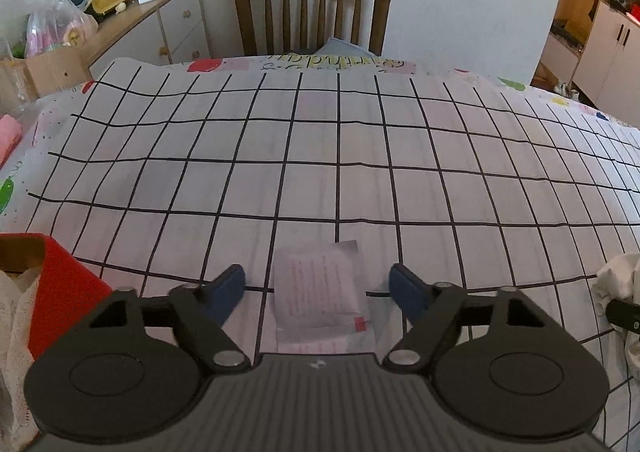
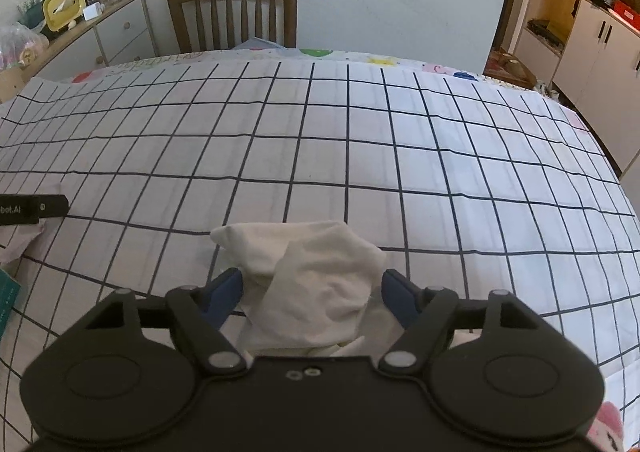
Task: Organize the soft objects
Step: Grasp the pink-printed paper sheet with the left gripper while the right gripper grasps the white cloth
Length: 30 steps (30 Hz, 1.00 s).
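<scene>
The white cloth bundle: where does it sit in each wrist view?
Left wrist: white cloth bundle at the far right edge, cut off by the frame.
Right wrist: bottom centre, between the right gripper fingers.
Shared landmark: wooden chair behind the table.

The white cloth [image 2: 312, 284] goes under the right gripper's [image 2: 312, 294] black body — its near end is hidden. The small packet [image 1: 324, 292] slips under the left gripper [image 1: 318, 288] too.

Black left gripper [image 1: 318, 286], blue jaws, silver pivot screws
</scene>
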Motion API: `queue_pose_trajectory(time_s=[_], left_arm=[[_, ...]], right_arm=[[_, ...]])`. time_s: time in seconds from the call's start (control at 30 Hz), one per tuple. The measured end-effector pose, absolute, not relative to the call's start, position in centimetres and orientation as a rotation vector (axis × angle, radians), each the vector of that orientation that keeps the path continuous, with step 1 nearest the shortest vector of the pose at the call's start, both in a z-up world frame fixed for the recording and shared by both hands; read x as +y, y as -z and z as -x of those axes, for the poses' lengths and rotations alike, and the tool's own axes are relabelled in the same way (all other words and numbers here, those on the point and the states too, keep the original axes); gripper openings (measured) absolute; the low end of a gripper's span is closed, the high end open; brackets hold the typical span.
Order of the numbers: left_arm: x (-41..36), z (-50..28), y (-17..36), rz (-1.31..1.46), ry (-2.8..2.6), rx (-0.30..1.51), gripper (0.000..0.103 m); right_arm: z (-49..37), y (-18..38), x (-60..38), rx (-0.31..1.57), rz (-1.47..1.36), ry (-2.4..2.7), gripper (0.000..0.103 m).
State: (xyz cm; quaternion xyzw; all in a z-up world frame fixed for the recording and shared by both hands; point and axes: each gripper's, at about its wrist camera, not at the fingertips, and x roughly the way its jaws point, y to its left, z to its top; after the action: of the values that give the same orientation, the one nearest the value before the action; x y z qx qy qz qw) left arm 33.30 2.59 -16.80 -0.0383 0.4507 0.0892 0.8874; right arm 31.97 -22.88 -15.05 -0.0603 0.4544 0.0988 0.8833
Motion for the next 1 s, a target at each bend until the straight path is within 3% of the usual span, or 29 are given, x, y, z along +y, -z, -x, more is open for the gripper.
queue_pose_trajectory(time_s=[0.2,0.33,0.43,0.53,0.63,0.83,1.0], left_arm=[[1.8,-33.0,16.4,0.061,-0.155,0.919,0.043],[1.9,-32.7,16.3,0.074,-0.145,0.911,0.033],[1.9,-32.4,16.2,0.069,-0.143,0.908,0.031],[2.0,-32.1,16.0,0.073,-0.140,0.902,0.028],[2.0,-31.8,15.7,0.076,-0.134,0.893,0.019],[1.9,-31.1,14.8,0.083,-0.108,0.883,0.012],[1.8,-30.5,14.3,0.110,-0.080,0.885,0.011]], right_arm=[[-31.6,14.9,-22.3,0.930,0.124,-0.228,0.054],[-31.5,14.7,-22.2,0.922,0.125,-0.232,0.035],[-31.5,14.5,-22.5,0.919,0.113,-0.247,0.020],[-31.2,14.2,-22.7,0.908,0.103,-0.258,0.012],[-30.7,13.7,-22.8,0.889,0.088,-0.275,0.010],[-29.2,12.1,-22.6,0.866,0.072,-0.323,0.009],[-27.8,10.8,-22.5,0.855,0.050,-0.366,0.009]])
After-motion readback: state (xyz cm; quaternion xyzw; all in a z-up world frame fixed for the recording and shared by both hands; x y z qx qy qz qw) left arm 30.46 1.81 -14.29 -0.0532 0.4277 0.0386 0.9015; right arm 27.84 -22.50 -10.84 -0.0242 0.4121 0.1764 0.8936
